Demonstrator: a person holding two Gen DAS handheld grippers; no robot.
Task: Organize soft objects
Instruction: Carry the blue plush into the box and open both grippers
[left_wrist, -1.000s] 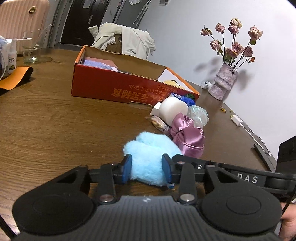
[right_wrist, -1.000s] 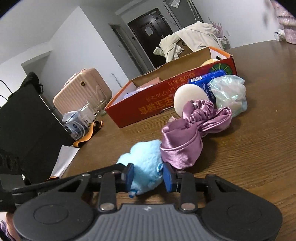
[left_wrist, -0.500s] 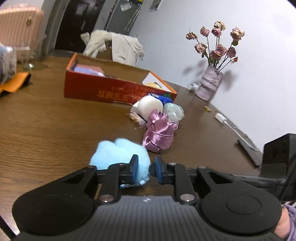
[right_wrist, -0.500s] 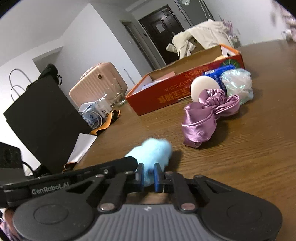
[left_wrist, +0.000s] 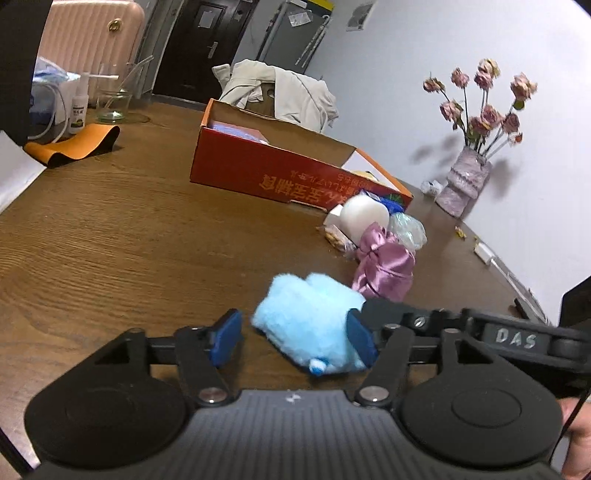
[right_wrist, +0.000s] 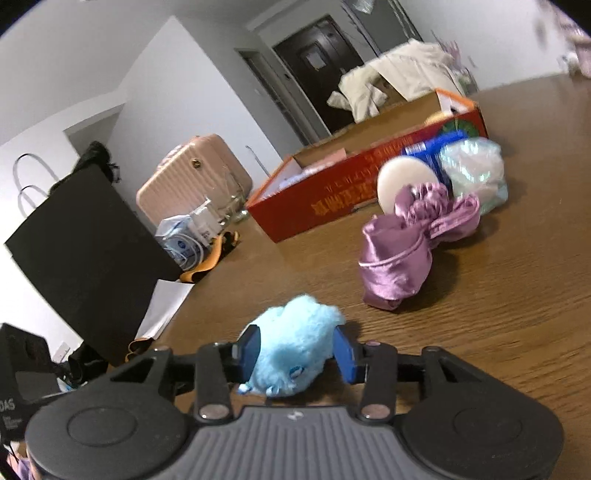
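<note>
Left gripper (left_wrist: 295, 338): jaws just widened; right pad touches the fluffy blue toy (left_wrist: 314, 325), left pad stands clear. Right gripper (right_wrist: 297, 354): jaws just widened, pads flanking the toy (right_wrist: 295, 347) at lower centre; whether they press it cannot be told. Purple satin bundle (right_wrist: 402, 254) lies beyond on the table (left_wrist: 129, 236); red box (left_wrist: 280, 173) at upper centre.

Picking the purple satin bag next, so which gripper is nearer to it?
Right, though it's close. The right gripper straddles the blue fluffy toy, with the purple satin bag just beyond. The left gripper comes at the toy from the far side.
</note>
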